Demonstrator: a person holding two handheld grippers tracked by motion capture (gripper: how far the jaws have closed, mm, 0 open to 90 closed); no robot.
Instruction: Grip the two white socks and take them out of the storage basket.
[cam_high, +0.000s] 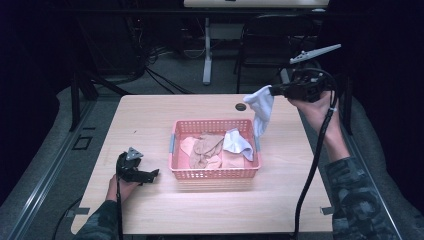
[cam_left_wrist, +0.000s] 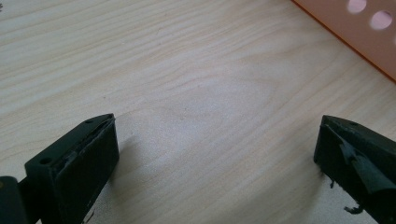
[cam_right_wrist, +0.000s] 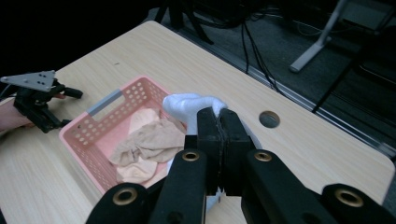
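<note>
My right gripper is held high over the table's back right, shut on a white sock that hangs down toward the right rim of the pink basket. In the right gripper view the jaws are pressed together on the white sock above the pink basket. Inside the basket lie tan socks and another white sock. My left gripper rests on the table left of the basket, open, with bare wood between its jaws.
A wooden table carries the basket at its centre. A round cable hole sits near the back edge. Behind the table stand a dark chair, a desk leg and floor cables.
</note>
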